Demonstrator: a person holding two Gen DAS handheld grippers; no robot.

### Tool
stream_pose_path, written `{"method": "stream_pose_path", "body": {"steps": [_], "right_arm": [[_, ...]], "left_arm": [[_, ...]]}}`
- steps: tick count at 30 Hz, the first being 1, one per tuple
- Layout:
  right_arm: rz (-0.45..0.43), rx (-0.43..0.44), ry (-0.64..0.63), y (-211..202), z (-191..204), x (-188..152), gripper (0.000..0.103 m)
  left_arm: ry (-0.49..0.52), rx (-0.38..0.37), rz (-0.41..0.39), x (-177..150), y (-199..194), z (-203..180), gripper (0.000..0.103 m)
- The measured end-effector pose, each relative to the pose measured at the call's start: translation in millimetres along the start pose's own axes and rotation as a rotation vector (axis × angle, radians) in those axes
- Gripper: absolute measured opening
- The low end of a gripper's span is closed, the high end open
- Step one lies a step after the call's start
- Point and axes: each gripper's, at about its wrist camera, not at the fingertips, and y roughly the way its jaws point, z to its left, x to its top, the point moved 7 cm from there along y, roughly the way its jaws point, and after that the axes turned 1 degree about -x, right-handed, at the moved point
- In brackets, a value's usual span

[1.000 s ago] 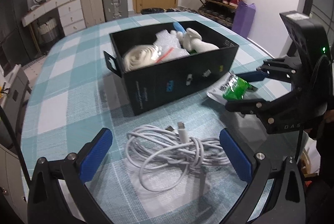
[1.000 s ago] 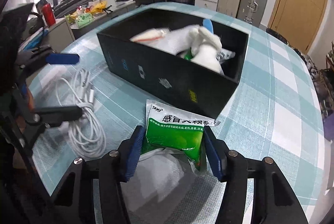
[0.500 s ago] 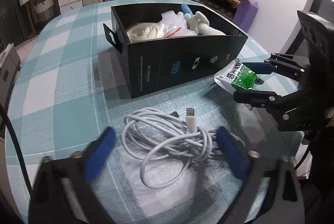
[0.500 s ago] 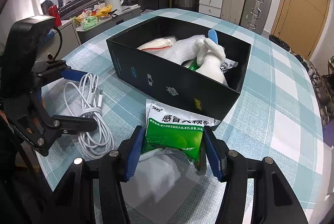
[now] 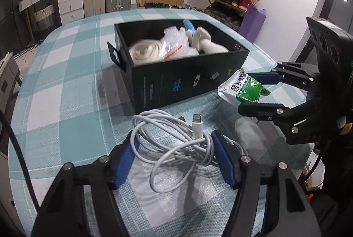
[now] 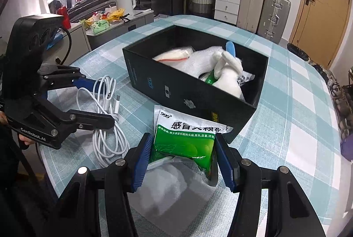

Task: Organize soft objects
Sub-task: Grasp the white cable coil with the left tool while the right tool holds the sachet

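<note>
Slippage threatens both grips: left gripper (image 5: 174,157) clamps only loose loops of the coiled white charging cable (image 5: 176,140), while right gripper (image 6: 184,155) pinches the slick green-and-white medicine sachet (image 6: 187,135) between its jaws.

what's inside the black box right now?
The black cardboard box holds a white plush rabbit, a clear bag with a red zip strip, white bubble wrap, a blue piece and part of a green packet. The floor beneath is covered.
</note>
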Motion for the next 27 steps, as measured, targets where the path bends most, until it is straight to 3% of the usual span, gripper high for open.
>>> {"method": "stream_pose_path", "body": {"steps": [12,27], "right_arm": [[-0.073,0.000,-0.018,-24,7,14,0.057],[-0.156,-0.019,0.012,-46,0,24,0.057]], "left_arm": [[-0.030,0.017,-0.131,22,-31,3,0.066],[-0.068,0.062,-0.207,33,-45,11,0.066]]}}
